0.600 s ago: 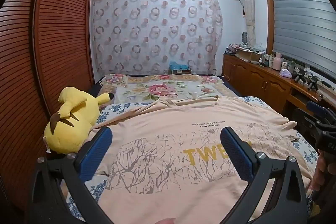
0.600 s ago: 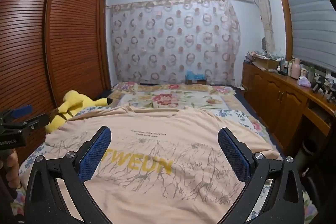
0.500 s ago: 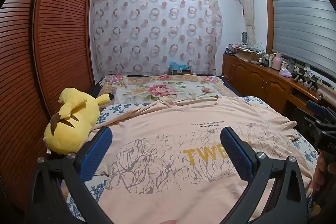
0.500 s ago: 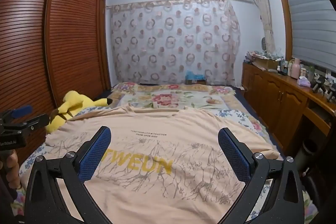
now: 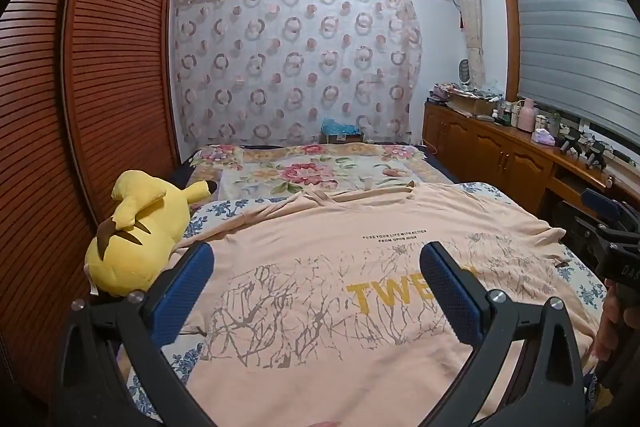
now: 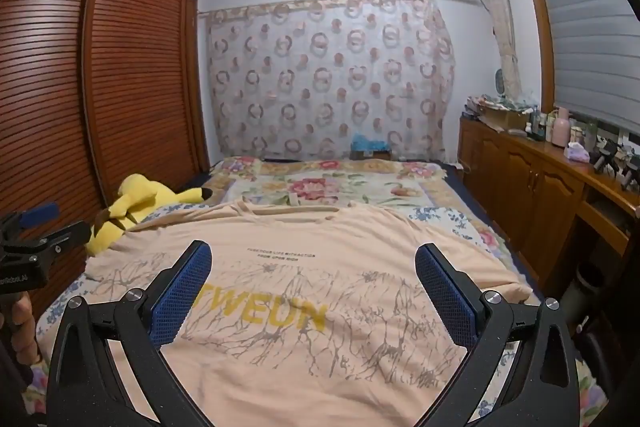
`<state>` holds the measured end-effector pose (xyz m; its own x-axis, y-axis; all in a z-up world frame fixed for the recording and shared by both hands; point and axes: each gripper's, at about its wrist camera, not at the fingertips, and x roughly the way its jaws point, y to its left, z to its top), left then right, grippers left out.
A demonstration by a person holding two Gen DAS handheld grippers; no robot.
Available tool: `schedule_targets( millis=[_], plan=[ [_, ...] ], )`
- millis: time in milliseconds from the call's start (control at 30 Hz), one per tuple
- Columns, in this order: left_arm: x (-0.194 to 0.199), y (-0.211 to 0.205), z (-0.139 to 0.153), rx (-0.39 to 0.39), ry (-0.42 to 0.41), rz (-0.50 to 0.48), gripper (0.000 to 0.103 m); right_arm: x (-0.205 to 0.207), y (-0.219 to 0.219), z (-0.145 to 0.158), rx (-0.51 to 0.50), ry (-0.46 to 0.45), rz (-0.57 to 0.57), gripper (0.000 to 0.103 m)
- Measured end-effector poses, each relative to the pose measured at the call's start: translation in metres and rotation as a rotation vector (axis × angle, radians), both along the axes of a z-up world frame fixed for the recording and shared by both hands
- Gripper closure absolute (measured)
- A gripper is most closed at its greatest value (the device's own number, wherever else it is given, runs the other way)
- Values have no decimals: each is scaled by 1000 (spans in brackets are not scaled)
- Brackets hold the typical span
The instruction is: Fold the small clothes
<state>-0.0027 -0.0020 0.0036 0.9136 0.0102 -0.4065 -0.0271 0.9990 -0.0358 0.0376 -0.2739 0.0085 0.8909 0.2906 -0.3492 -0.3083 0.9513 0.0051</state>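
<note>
A peach T-shirt (image 5: 320,291) with yellow "TWEUN" lettering and a grey branch print lies spread flat on the bed, collar at the far end; it also shows in the right wrist view (image 6: 304,291). My left gripper (image 5: 316,267) is open and empty, held above the shirt's near left part. My right gripper (image 6: 314,267) is open and empty above the shirt's near right part. Each gripper shows at the edge of the other's view: the right one (image 5: 612,227) and the left one (image 6: 36,239).
A yellow plush toy (image 5: 136,227) lies on the bed's left side by the slatted wardrobe (image 5: 80,107). A floral quilt (image 5: 320,171) covers the far end of the bed. A wooden cabinet (image 5: 520,155) with clutter runs along the right wall.
</note>
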Motion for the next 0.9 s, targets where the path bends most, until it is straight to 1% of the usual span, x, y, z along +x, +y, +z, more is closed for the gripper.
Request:
schedule_targets(
  millis=[433,533,900],
  plan=[
    [1,-3,6,7,-8,-1,0,0,0,-1,4,0,0,0],
    [-3,-3,14,11,-16,-1,0,1,-1,-1,4,0,0,0],
    [-4,-2,17,15,-20,-2,0,1,-2,-2,6,-1,0,0]
  ],
)
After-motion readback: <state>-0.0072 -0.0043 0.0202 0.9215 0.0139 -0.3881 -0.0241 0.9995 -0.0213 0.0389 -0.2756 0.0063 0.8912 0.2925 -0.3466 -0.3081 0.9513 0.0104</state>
